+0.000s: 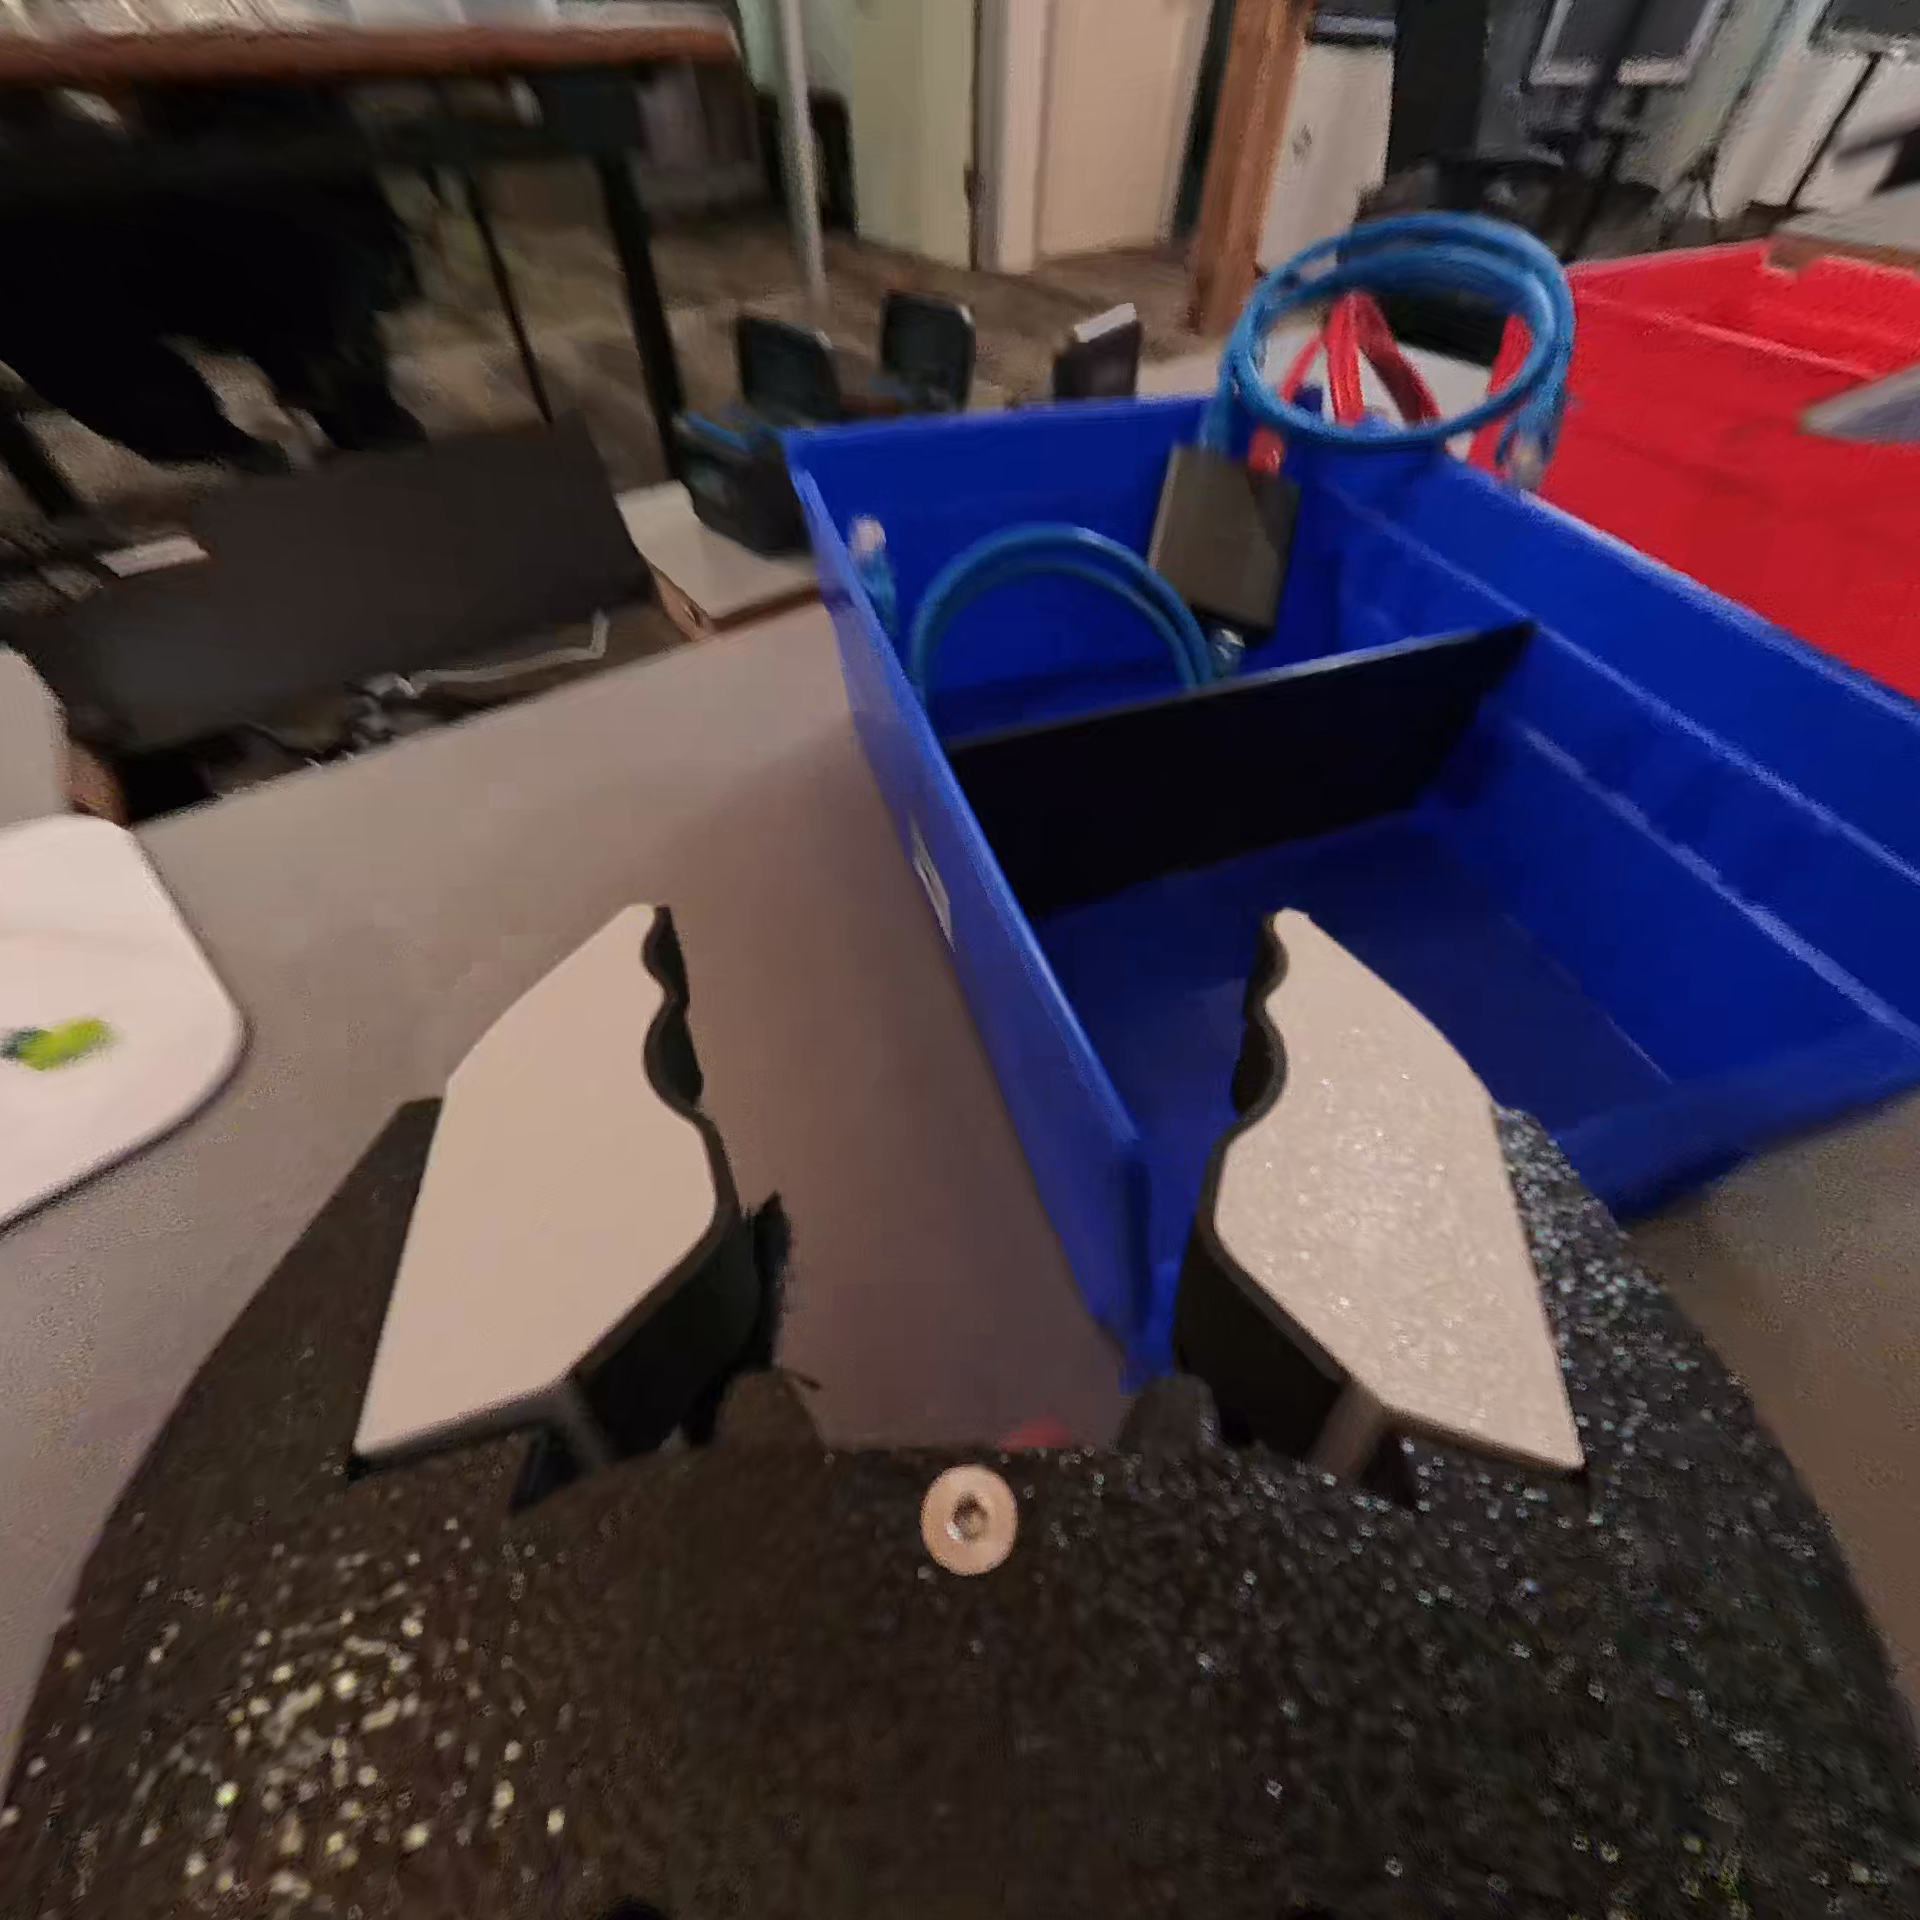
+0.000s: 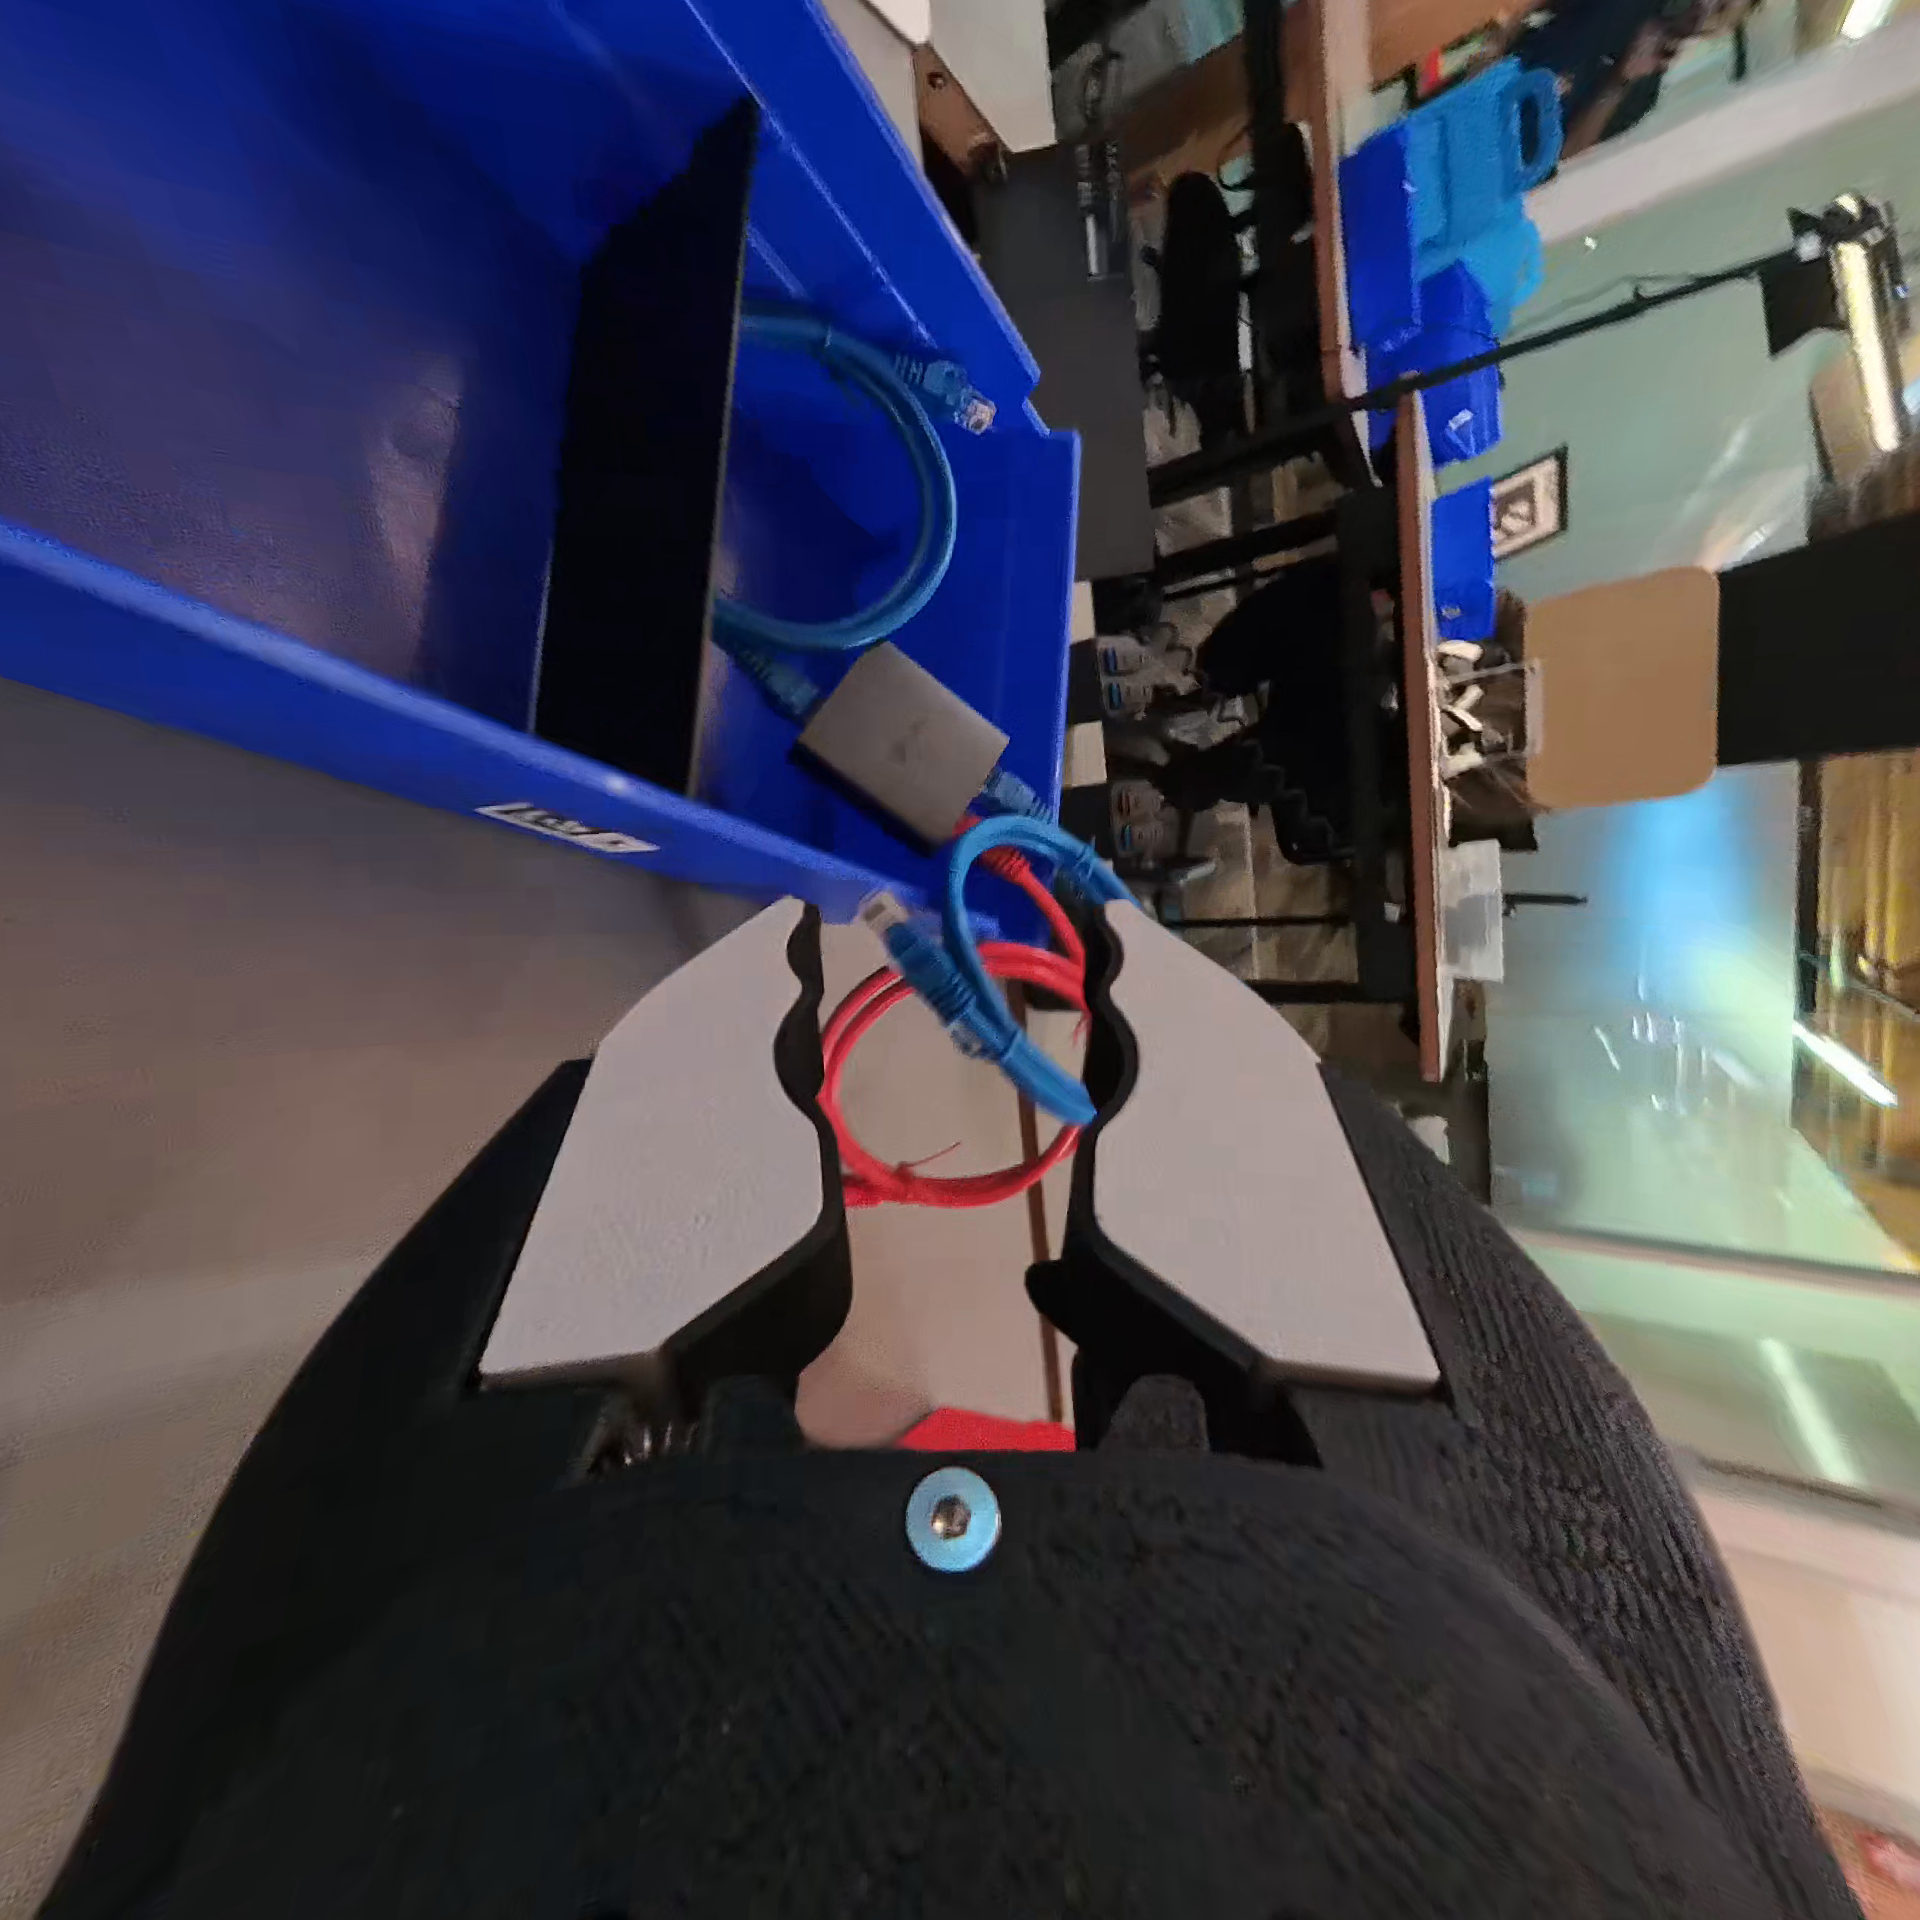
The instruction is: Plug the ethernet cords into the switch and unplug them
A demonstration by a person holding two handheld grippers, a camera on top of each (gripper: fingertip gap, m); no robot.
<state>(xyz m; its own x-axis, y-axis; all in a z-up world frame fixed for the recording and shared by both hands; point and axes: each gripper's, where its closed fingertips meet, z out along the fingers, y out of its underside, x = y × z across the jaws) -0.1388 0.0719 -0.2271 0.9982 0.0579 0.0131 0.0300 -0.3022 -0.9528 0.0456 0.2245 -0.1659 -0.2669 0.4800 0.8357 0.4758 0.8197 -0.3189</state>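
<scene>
The right gripper (image 2: 951, 1023), jaws half-closed around light, floppy red and blue cables (image 2: 935, 1081) at the bin's (image 1: 1049, 1049) far end, looks best gripping the bundled loops, while the left gripper (image 1: 966, 1008) gapes wide astride the bin's near wall.

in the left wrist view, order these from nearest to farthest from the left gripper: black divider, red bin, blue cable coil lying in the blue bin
From the left gripper:
1. Black divider, straight ahead, standing across the blue bin.
2. Blue cable coil, just behind the divider, in the far compartment.
3. Red bin, beyond the blue bin, upper right.
</scene>
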